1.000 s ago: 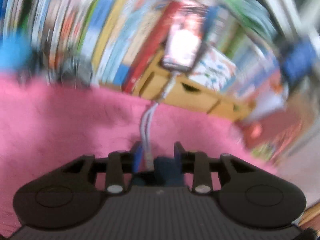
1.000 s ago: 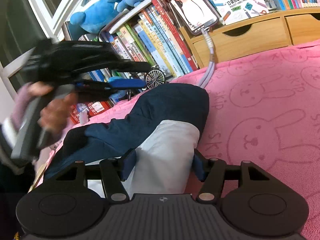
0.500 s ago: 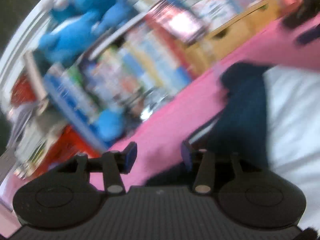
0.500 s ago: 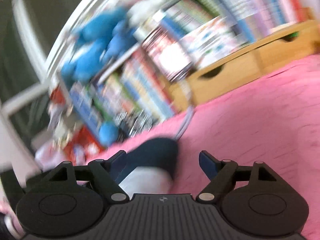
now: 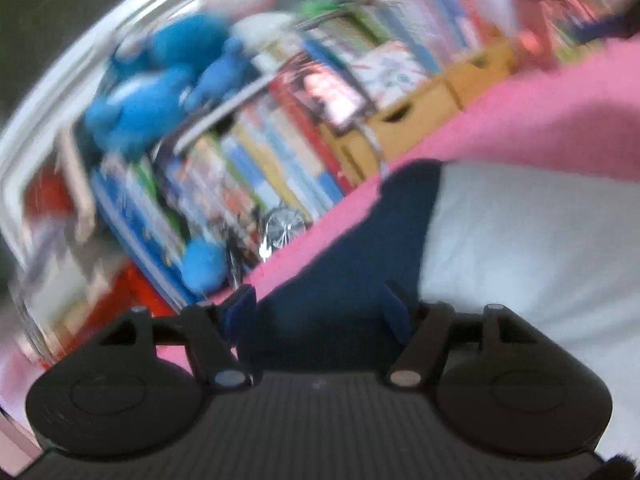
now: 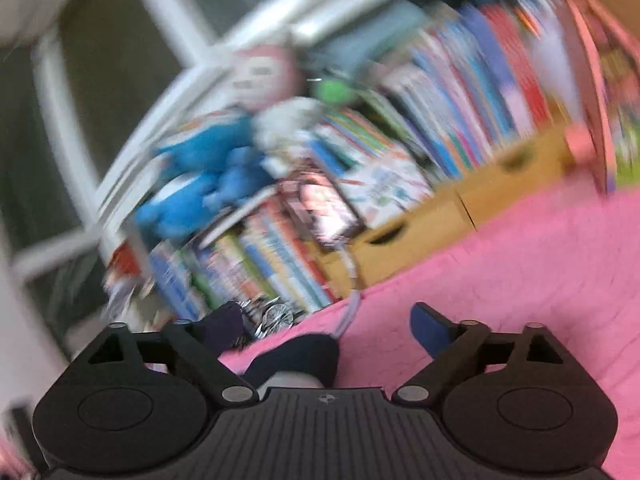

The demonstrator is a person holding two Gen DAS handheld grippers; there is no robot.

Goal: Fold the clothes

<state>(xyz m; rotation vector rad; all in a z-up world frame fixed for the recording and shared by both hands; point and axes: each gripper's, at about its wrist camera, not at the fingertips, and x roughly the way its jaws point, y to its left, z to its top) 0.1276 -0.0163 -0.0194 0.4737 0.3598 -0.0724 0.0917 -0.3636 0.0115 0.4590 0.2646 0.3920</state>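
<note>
Garment (image 5: pixel 500 248): navy and white, lying on pink blanket (image 5: pixel 540 120).
Left gripper (image 5: pixel 318 310): spread, navy part between fingers.
Right gripper (image 6: pixel 326 326): spread wide, garment edge just below.

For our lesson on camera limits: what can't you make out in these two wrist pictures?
- Book titles: both views, motion blur.
- Garment: left view, cut off by the right edge and gripper body; its shape is unclear.
- Garment: right view, mostly hidden behind the gripper body.
- Phone screen: smeared.
</note>
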